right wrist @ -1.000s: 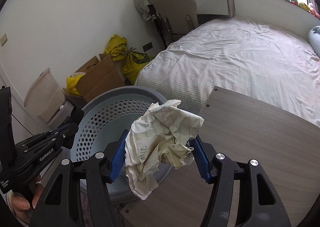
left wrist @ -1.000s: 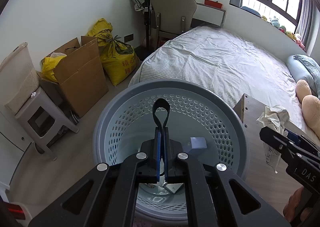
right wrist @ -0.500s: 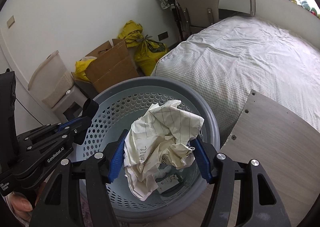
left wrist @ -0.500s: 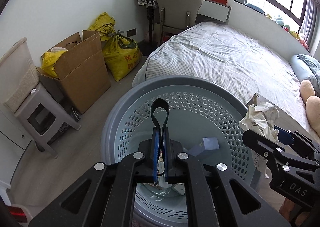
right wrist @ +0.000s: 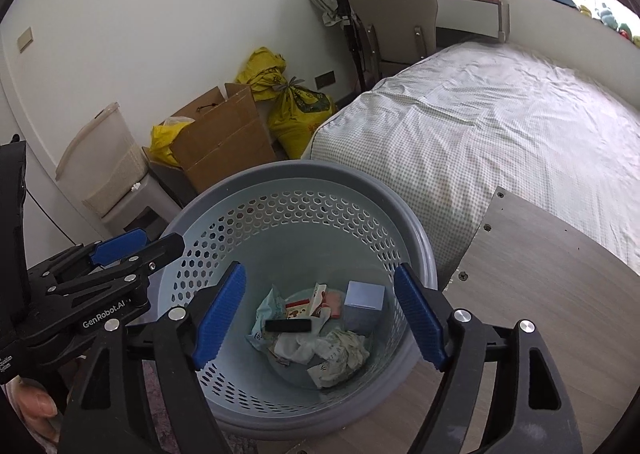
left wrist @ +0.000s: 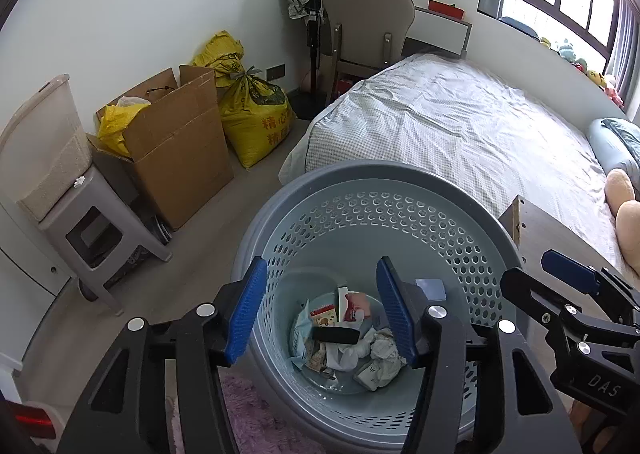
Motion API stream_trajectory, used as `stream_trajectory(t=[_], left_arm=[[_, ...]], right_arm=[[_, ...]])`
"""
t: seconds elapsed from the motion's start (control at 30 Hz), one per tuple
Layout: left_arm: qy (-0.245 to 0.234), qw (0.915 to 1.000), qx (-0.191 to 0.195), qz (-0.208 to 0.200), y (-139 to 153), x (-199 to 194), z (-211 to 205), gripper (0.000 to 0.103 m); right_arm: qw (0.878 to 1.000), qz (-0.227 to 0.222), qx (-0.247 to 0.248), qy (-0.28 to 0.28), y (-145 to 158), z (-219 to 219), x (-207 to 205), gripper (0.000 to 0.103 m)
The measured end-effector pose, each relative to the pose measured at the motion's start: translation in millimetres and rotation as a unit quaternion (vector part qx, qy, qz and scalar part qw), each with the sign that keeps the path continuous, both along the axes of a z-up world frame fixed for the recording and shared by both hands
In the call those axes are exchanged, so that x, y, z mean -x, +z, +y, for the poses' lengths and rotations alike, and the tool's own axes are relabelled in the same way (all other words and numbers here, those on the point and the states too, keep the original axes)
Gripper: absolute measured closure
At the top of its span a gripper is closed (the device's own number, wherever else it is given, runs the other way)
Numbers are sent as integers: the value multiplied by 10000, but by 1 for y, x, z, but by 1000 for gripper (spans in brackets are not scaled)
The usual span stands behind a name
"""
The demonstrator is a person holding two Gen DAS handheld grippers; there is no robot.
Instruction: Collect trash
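Note:
A round grey-blue perforated basket (left wrist: 360,182) (right wrist: 304,174) stands on the floor below both grippers. Inside lie a crumpled lined paper (right wrist: 340,354) (left wrist: 382,354), a black band (right wrist: 288,326) (left wrist: 336,335), a pale blue box (right wrist: 364,300) (left wrist: 431,289) and several wrappers. My left gripper (left wrist: 322,310) is open and empty over the basket; it also shows in the right wrist view (right wrist: 136,246). My right gripper (right wrist: 320,320) is open and empty over the basket; it also shows in the left wrist view (left wrist: 540,274).
A wooden table (right wrist: 540,274) sits right of the basket, with the bed (left wrist: 460,126) behind. A cardboard box (left wrist: 176,142), yellow sacks (left wrist: 256,114), a grey stool (left wrist: 100,222) and a chair (left wrist: 368,26) line the wall. A purple rug (left wrist: 256,422) lies at the basket's near side.
My left gripper opened and dropped the black band into the basket. My right gripper moved over the basket, opened and dropped the crumpled paper in.

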State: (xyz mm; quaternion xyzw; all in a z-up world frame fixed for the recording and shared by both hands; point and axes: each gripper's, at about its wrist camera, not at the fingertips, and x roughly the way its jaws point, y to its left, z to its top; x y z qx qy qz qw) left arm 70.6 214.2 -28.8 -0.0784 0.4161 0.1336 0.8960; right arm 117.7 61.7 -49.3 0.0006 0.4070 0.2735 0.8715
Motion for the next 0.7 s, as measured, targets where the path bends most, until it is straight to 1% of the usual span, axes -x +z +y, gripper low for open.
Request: stream_trajectory(t=[0.1, 0.47, 0.7], left_arm=[[2, 10000, -8, 3, 1, 2, 0, 45], [56, 10000, -68, -40, 4, 9, -3, 33], [111, 9999, -101, -28, 7, 11, -5, 28]], right_arm=[[10000, 8, -2, -8, -1, -2, 3, 28], [10000, 3, -27, -80, 1, -8, 8, 27], [9999, -18, -29, -139, 1, -12, 8, 24]])
